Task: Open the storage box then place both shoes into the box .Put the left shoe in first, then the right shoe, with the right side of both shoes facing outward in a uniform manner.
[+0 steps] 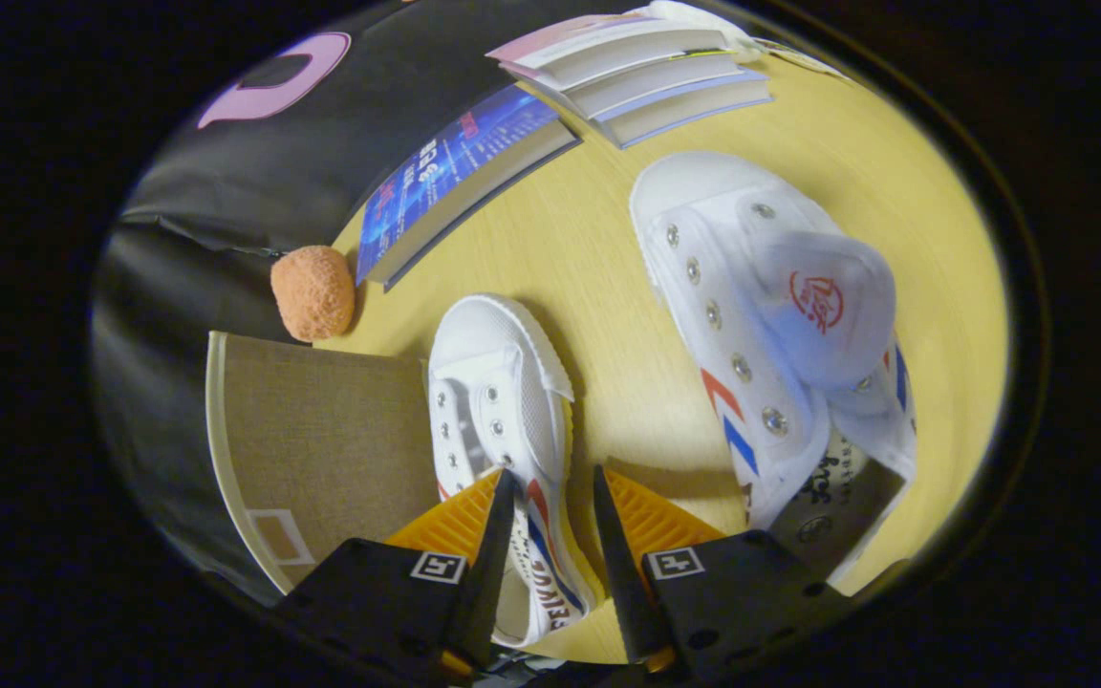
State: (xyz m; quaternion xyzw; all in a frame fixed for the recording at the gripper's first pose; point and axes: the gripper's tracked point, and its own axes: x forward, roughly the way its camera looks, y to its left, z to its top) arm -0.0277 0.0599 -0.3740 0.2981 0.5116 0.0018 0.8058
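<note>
Far left, lower half of frame: storage box (321,449), tan fabric face with a pale rim, lying flat at the edge of the yellow wooden table (598,268); lid looks down, not opened.

Just above the box's upper right corner: an orange textured ball (313,291), touching or nearly touching the corner of a dark-covered book (460,182) that runs diagonally toward top centre.

Top centre to upper right: a stack of books (636,72), page edges facing the camera.

Centre, low: smaller-looking white shoe (503,420), toe pointing up-frame, red and blue stripes on its side, just beside the box's right edge. Its heel end sits between the two fingers.

Bottom centre: gripper (550,502), fingers parted with a gap, straddling the shoe's rear side wall. Left finger looks to touch the shoe; right finger shows table between it and the shoe. Not clamped.

Right of centre: second white shoe (761,315), tongue with red emblem raised, well apart from the first.
</note>
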